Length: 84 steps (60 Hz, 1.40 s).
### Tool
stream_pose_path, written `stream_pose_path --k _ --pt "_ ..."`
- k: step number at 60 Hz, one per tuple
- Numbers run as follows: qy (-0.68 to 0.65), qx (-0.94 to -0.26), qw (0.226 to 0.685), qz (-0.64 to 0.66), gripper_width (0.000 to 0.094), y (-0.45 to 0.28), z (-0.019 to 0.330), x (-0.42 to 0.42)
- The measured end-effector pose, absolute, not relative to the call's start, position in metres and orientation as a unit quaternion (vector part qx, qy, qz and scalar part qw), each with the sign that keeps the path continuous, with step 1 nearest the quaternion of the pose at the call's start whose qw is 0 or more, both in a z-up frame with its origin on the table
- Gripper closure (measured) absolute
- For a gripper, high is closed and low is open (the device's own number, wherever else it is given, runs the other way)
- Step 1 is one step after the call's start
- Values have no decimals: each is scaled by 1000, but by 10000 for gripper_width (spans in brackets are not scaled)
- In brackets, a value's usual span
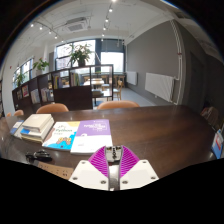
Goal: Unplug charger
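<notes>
Gripper [113, 158] jaws pressed together, nothing btwn; charger not visible; books [62, 132] beyond.

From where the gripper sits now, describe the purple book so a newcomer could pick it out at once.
Start at the dark wooden table. A row of reading matter lies just beyond the gripper, whose fingers are shut. The purple book is the flat one nearest the fingers; beside it lies a blue-covered book, then a pale stack of books. It alone is purple.

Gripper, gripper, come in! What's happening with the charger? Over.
Gripper fingers shut, holding nothing, above the dark wooden table. No charger in view. Books and a purple booklet lie just ahead. Over.
</notes>
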State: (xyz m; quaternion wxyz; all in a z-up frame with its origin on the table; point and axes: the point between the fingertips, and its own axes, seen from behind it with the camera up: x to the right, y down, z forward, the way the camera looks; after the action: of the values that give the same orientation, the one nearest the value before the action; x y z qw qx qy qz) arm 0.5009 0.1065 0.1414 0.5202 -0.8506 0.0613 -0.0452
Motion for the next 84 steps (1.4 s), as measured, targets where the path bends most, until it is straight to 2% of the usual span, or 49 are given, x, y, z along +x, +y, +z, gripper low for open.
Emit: stream_pose_path --k 9,14,21,23,25,31,33,47,52,59,70,77,84 --pt "55 -884 463 -35 822 91 56 503" --pt "64 -892 447 -30 784 87 31 506" --pt "72 -899 431 -25 665 86 19 504" --pt "77 -897 434 -27 588 86 23 506" --pt "81 -894 439 -34 469 85 29 508" --pt "77 -881 463 -53 176 83 69 507" --pt "78 -874 477 -56 131 82 88 506" --pt "88 -810 577 -54 129 16 241 446" --pt "78 -804 589 -42 122 -24 264 404" --pt "54 -816 574 -29 125 -84 259 342" --pt "30 -853 521 3 112 -167 199 242" --pt "1 -862 506 18 98 -201 185 196" --pt "-24 -863 504 32 96 -223 186 162"
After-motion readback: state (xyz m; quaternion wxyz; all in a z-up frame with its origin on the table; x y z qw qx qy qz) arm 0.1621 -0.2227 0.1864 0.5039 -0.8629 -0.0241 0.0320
